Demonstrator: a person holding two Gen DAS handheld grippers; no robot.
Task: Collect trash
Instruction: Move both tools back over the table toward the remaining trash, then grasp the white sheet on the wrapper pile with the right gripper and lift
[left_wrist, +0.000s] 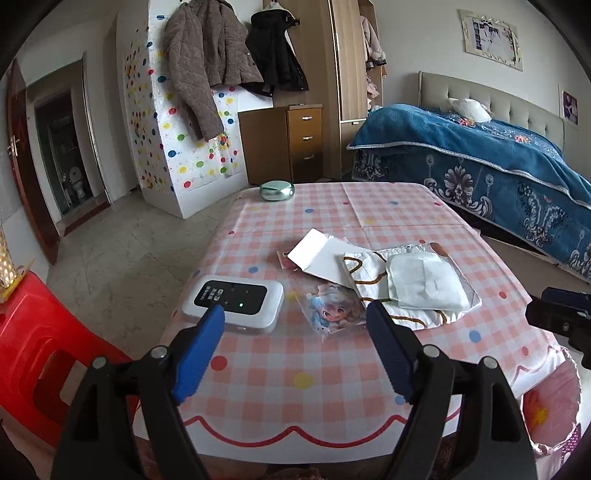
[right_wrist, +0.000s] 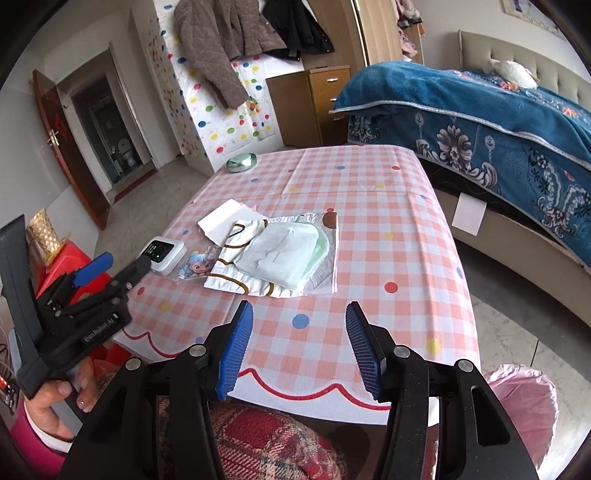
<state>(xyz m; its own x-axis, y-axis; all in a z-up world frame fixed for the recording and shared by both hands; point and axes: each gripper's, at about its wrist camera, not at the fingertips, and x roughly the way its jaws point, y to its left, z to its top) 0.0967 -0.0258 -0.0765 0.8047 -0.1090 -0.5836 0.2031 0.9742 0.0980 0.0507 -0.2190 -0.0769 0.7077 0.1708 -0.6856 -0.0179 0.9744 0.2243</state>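
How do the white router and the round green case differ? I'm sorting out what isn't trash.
The white router is flat and rectangular with a black panel and a lit green dot; the round green case is domed, metallic and unlit. The router lies near the table's front, the case at its far edge. Both sit on the checked tablecloth.

table (left_wrist: 388, 206), pink checked cloth | on it: white router (left_wrist: 232, 301); green round case (left_wrist: 277, 191); sticker packet (left_wrist: 332, 308); white card (left_wrist: 321, 258); wrapper (left_wrist: 373, 284)

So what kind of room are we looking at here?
Most likely a bedroom in someone's home: a bed with a blue blanket, coats hanging by a wooden drawer cabinet, and a small table under a pink checked cloth.
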